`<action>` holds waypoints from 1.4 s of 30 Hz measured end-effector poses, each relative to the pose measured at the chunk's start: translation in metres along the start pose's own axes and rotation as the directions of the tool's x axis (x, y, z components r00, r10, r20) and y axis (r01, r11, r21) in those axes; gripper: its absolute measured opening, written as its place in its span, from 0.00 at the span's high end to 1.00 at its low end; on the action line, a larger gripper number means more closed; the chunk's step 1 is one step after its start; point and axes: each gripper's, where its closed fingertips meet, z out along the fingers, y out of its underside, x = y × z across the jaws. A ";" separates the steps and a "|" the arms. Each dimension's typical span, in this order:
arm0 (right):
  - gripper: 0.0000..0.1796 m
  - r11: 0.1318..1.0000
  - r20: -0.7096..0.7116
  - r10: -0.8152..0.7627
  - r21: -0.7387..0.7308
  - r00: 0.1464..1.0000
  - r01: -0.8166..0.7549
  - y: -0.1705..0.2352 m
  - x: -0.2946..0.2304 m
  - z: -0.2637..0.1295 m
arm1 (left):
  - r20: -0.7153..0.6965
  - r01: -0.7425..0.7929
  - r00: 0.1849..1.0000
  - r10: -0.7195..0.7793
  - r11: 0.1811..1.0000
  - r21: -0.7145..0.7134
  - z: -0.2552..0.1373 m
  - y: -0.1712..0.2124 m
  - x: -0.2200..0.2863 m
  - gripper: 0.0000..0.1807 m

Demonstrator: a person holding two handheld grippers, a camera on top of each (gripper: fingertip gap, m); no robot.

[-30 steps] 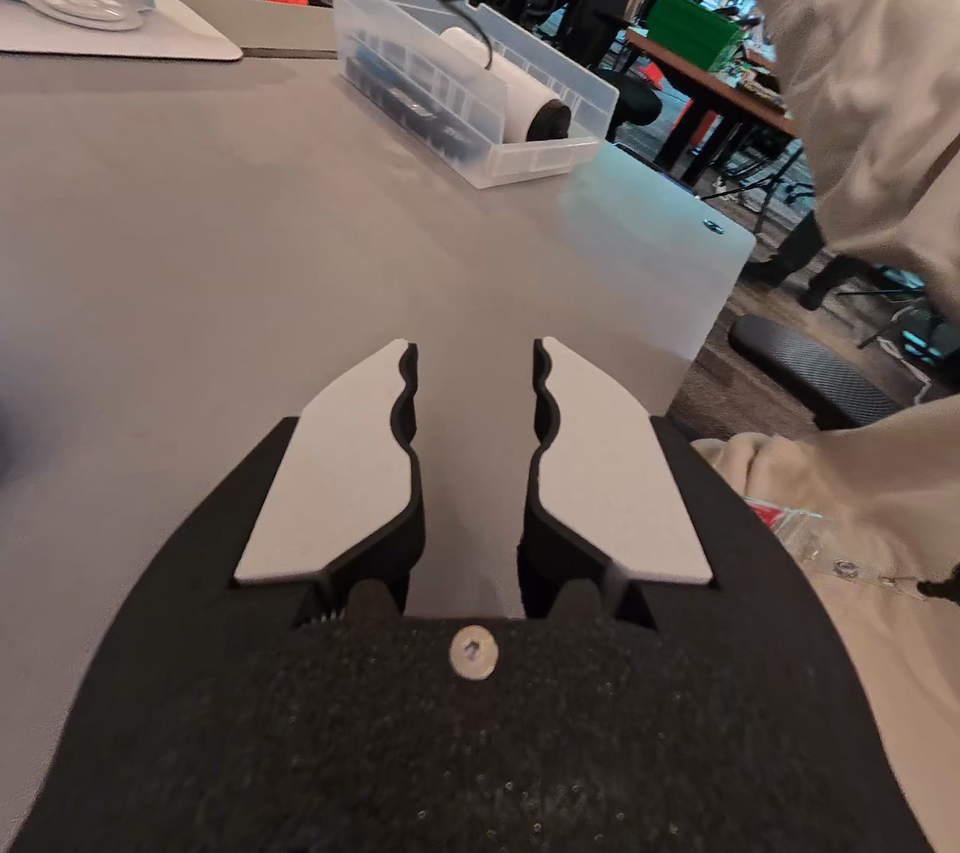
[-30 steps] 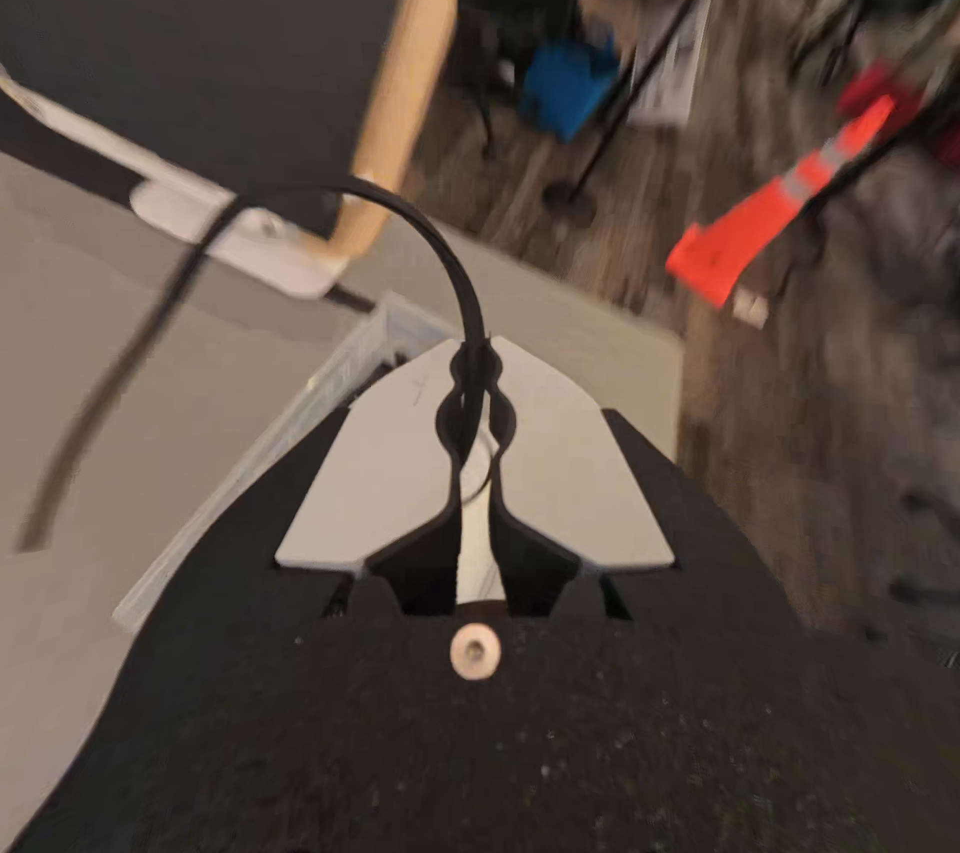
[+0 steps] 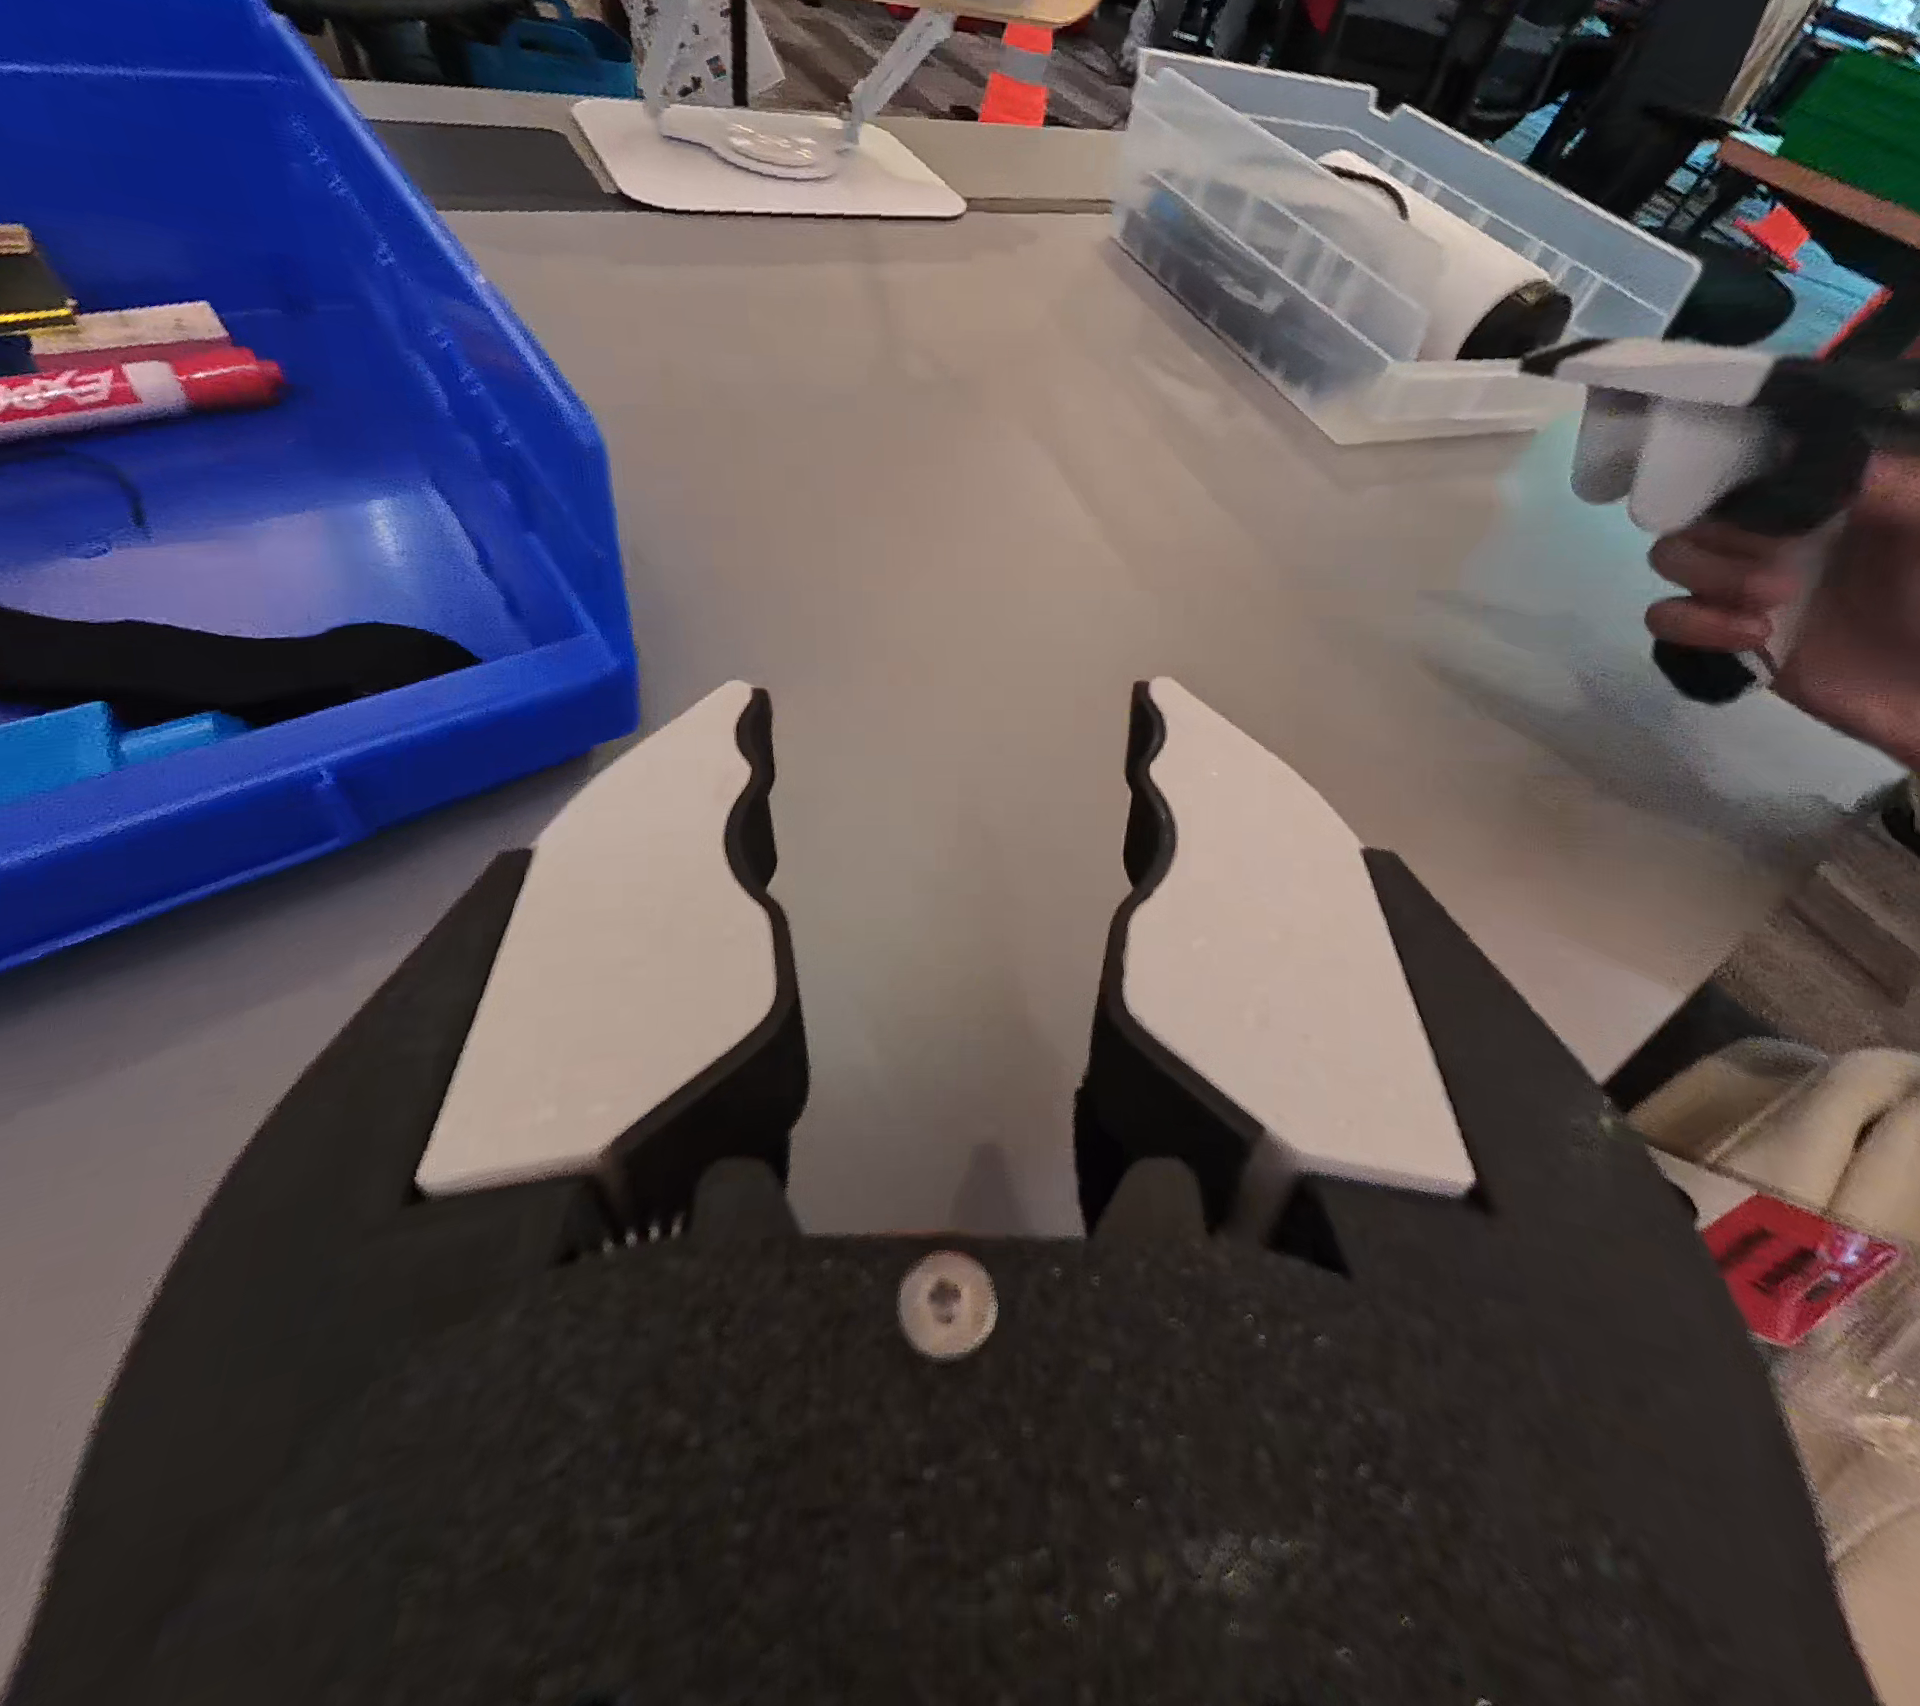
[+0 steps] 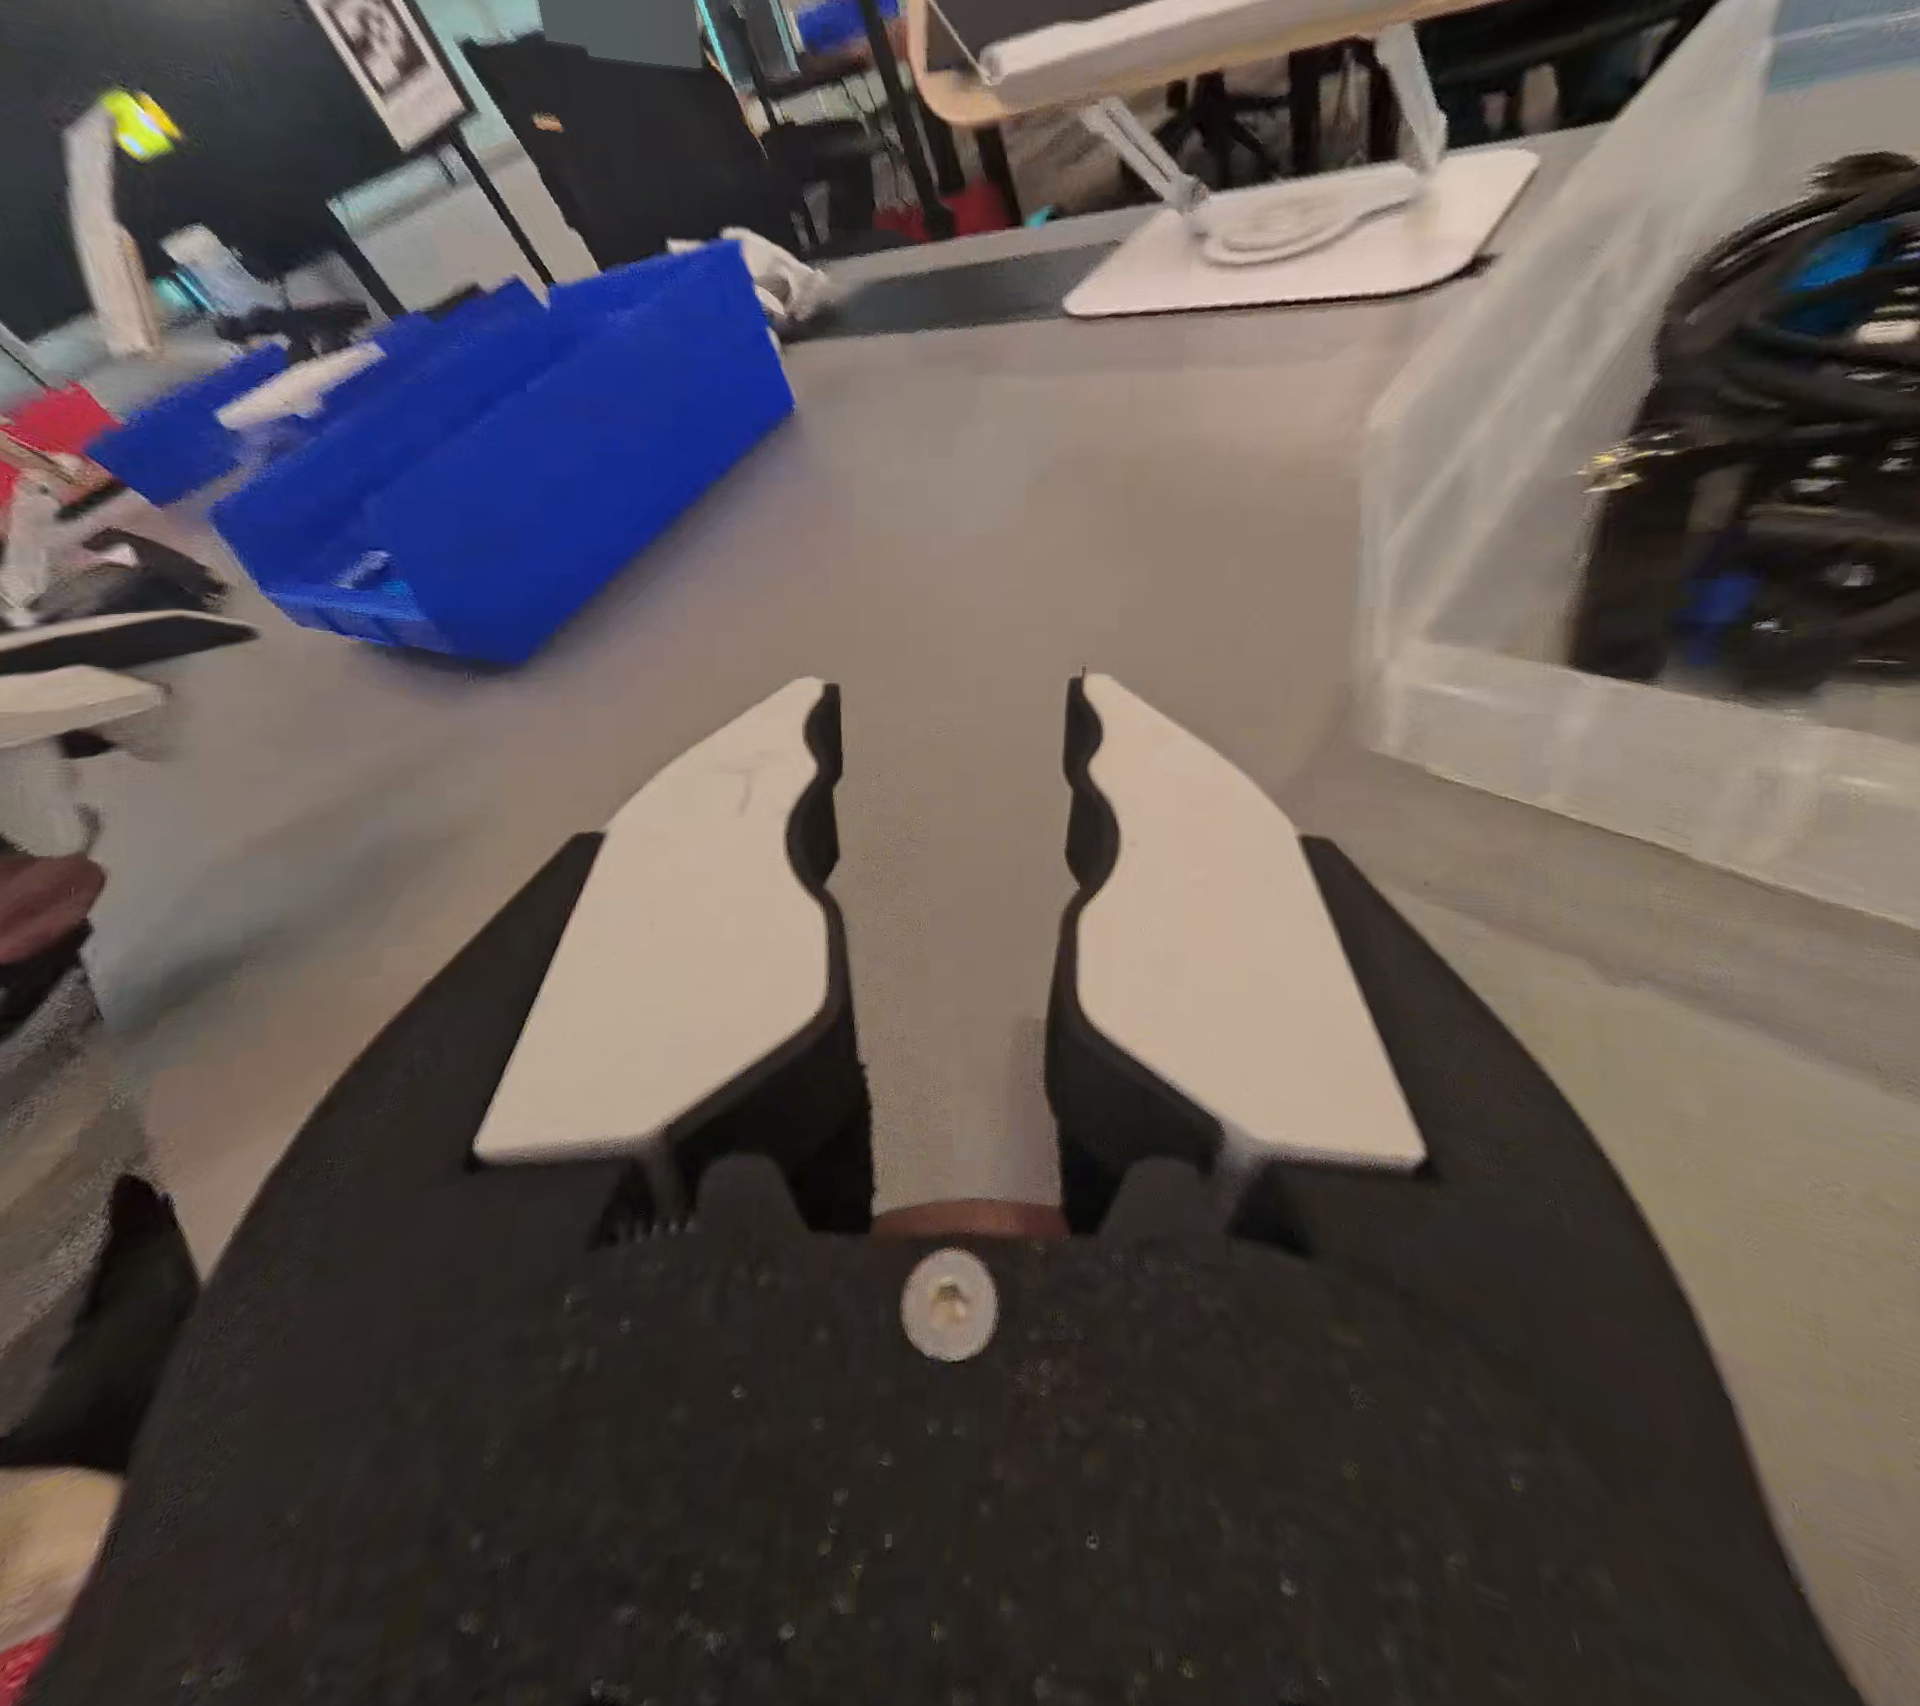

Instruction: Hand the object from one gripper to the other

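My left gripper (image 3: 951, 700) is open and empty, low over the grey table (image 3: 935, 461). My right gripper (image 4: 951, 695) is open and empty too, over the same table. In the left wrist view the right gripper (image 3: 1548, 361) shows blurred at the right edge, held by a hand (image 3: 1829, 617), in front of the clear bin (image 3: 1558, 243). A thin black cable (image 3: 1371, 186) lies curved on a white roll (image 3: 1455, 274) in that bin. The left gripper (image 4: 208, 659) shows at the left edge of the right wrist view.
A blue bin (image 3: 468, 430) stands left, holding a red marker (image 3: 135, 394) and black fabric (image 3: 229, 669); it also shows in the right wrist view (image 4: 582, 461). A screen on a white stand (image 3: 769, 170) is at the back. The clear bin (image 4: 1507, 534) holds coiled black cables (image 4: 1787, 451). About 30 cm separates my left fingertips from my right.
The right gripper was shut on a thin black cable above the clear bin; now it is open and empty, swung out over the table. The left gripper has opened wider and turned left.
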 end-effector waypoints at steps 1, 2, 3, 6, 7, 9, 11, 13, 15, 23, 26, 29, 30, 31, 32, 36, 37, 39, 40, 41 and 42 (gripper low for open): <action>0.76 1.000 0.016 -0.006 0.015 1.000 0.006 -0.004 -0.006 0.002 | 0.001 0.019 1.000 -0.019 1.000 0.002 0.002 -0.002 -0.005 0.64; 0.77 0.997 0.035 -0.051 0.052 0.998 0.049 -0.014 -0.010 0.004 | -0.003 0.037 0.999 -0.037 0.999 0.005 0.004 -0.003 -0.008 0.65; 0.80 0.990 0.023 -0.113 0.089 0.993 0.111 -0.023 -0.008 0.007 | -0.008 0.048 0.999 -0.047 0.999 0.005 0.007 -0.003 -0.012 0.65; 0.80 0.976 -0.009 -0.210 0.064 0.978 0.210 -0.024 0.004 0.016 | -0.007 0.052 0.999 -0.052 0.999 0.009 0.012 -0.011 -0.024 0.66; 0.80 0.974 0.001 -0.219 0.056 0.976 0.218 -0.020 0.004 0.016 | -0.009 0.020 1.000 -0.020 0.999 0.025 0.011 -0.020 -0.029 0.68; 0.81 0.970 0.010 -0.240 0.037 0.971 0.239 -0.012 0.003 0.016 | -0.025 -0.116 0.993 0.115 0.993 -0.010 0.008 -0.035 -0.038 0.69; 0.81 0.959 0.031 -0.283 0.040 0.958 0.282 -0.012 -0.004 0.016 | 0.004 -0.296 0.955 0.298 0.950 -0.104 0.009 -0.053 -0.061 0.70; 0.81 0.950 0.047 -0.311 0.056 0.949 0.308 -0.014 -0.010 0.016 | -0.019 -0.441 0.894 0.448 0.871 -0.215 0.018 -0.071 -0.086 0.70; 0.81 0.956 0.082 -0.291 0.061 0.953 0.287 -0.013 -0.014 0.017 | -0.122 -0.521 0.849 0.515 0.776 -0.355 0.037 -0.077 -0.115 0.71; 0.81 0.957 0.091 -0.291 0.024 0.952 0.290 -0.004 -0.007 0.015 | -0.281 -0.527 0.774 0.567 0.333 -0.782 0.125 -0.043 -0.266 0.75; 0.81 0.960 0.053 -0.281 0.010 0.958 0.281 -0.004 0.006 0.010 | -0.346 -0.554 0.744 0.572 0.239 -0.797 0.138 -0.026 -0.285 0.79; 0.81 0.976 0.058 -0.213 0.046 0.975 0.211 -0.012 0.012 0.005 | -0.403 -0.585 0.721 0.564 0.183 -0.790 0.145 -0.012 -0.289 0.86; 0.81 0.980 0.060 -0.195 0.053 0.979 0.192 -0.013 0.014 0.004 | -0.411 -0.592 0.711 0.571 0.170 -0.788 0.146 -0.010 -0.290 0.89; 0.81 0.983 0.063 -0.180 0.057 0.982 0.177 -0.014 0.015 0.003 | -0.420 -0.600 0.704 0.573 0.163 -0.783 0.147 -0.010 -0.290 0.89; 0.81 0.985 0.063 -0.169 0.058 0.984 0.165 -0.014 0.017 0.003 | -0.423 -0.602 0.701 0.574 0.159 -0.782 0.148 -0.011 -0.291 0.90; 0.81 0.990 0.086 -0.135 0.052 0.987 0.130 -0.013 0.017 0.005 | -0.415 -0.603 0.683 0.601 0.144 -0.785 0.146 -0.012 -0.291 0.90; 0.81 0.991 0.094 -0.131 0.049 0.987 0.127 -0.012 0.014 0.006 | -0.407 -0.600 0.681 0.609 0.144 -0.787 0.145 -0.013 -0.291 0.89; 0.81 0.990 0.106 -0.137 0.049 0.985 0.132 -0.012 0.010 0.006 | -0.391 -0.596 0.675 0.625 0.150 -0.789 0.139 -0.016 -0.288 0.90; 0.81 0.989 0.111 -0.144 0.047 0.983 0.139 -0.011 0.007 0.006 | -0.384 -0.596 0.671 0.634 0.154 -0.788 0.136 -0.018 -0.286 0.90; 0.81 0.988 0.115 -0.153 0.044 0.982 0.149 -0.010 0.004 0.006 | -0.376 -0.597 0.665 0.645 0.157 -0.787 0.133 -0.021 -0.284 0.90; 0.81 0.986 0.117 -0.165 0.040 0.979 0.161 -0.009 0.002 0.006 | -0.370 -0.598 0.660 0.654 0.160 -0.785 0.129 -0.023 -0.282 0.90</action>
